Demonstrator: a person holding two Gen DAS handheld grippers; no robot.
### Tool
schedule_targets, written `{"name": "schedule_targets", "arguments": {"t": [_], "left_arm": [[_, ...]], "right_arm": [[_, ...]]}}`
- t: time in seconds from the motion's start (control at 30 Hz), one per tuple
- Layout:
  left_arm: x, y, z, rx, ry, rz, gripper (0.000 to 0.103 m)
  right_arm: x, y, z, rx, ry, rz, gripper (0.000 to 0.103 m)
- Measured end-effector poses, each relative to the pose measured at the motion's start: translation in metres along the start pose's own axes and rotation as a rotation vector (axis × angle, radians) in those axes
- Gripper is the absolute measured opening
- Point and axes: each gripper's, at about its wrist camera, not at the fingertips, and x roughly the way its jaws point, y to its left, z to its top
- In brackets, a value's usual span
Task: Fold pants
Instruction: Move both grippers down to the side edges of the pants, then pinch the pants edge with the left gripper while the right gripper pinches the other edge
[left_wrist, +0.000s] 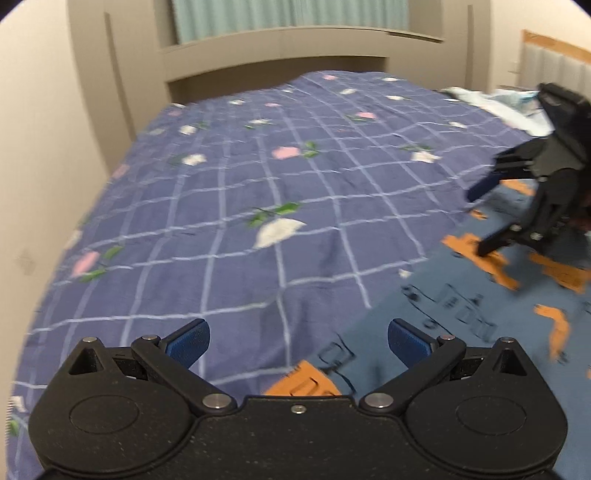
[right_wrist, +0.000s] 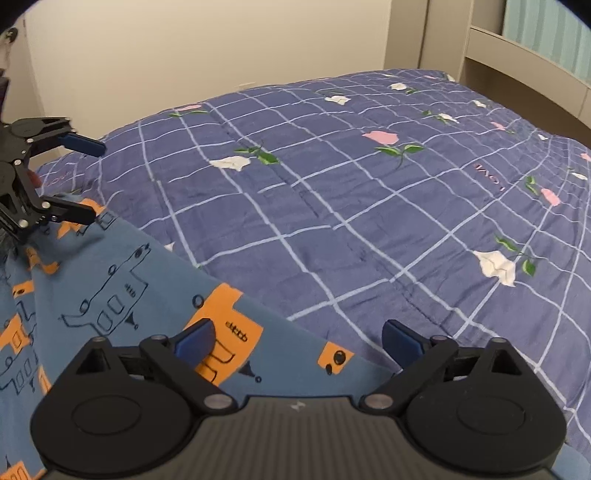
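Note:
The pants (right_wrist: 110, 280) are blue with orange patches and black line drawings. They lie flat on the bed, at the lower left of the right wrist view and the lower right of the left wrist view (left_wrist: 461, 325). My right gripper (right_wrist: 298, 339) is open just above their near edge, and nothing is pinched between its blue pads. It also shows at the right of the left wrist view (left_wrist: 482, 218), jaws apart over the cloth. My left gripper (left_wrist: 299, 341) is open over the pants' edge. From the right wrist view the left gripper (right_wrist: 88, 181) has its lower finger at the pants' far corner.
A purple checked quilt (right_wrist: 351, 206) with flower prints covers the bed under the pants. A grey headboard (left_wrist: 277, 48) with a green curtain behind it stands at the far end. A pale wall (right_wrist: 184, 55) runs beside the bed. Light-coloured clothes (left_wrist: 509, 103) lie at the quilt's far right.

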Motion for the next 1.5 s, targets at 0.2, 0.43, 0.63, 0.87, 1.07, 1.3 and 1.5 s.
{"name": "schedule_targets", "arguments": {"t": [0.2,0.43,0.63,0.87,1.07,1.3,1.5], "left_arm": [[0.010,0.021,-0.004,-0.010,0.118,-0.107,0.100],[0.011,0.051,-0.010,-0.132,0.230,-0.163,0.083],[0.013,0.052,-0.010,-0.166,0.281,-0.149,0.038],[-0.005,0.039,-0.004,-0.148,0.256,-0.021,0.001],[-0.029,0.038,0.007,-0.141,0.130,0.068,0.000],[-0.026,0.058,0.016,-0.186,0.072,0.138,0.000],[-0.001,0.071,-0.001,-0.231,0.127,0.126,0.000]], "right_arm": [[0.000,-0.012,0.001,-0.015,0.001,0.040,0.080],[0.003,-0.014,0.006,-0.033,0.052,0.097,0.065],[0.002,-0.009,0.008,-0.002,0.079,0.133,0.028],[-0.012,0.014,0.011,-0.042,0.045,0.017,0.003],[-0.019,0.020,0.033,-0.066,-0.018,-0.101,0.002],[0.009,0.008,0.077,-0.067,-0.050,-0.135,0.002],[0.051,-0.001,0.086,-0.068,0.019,-0.098,0.003]]}}
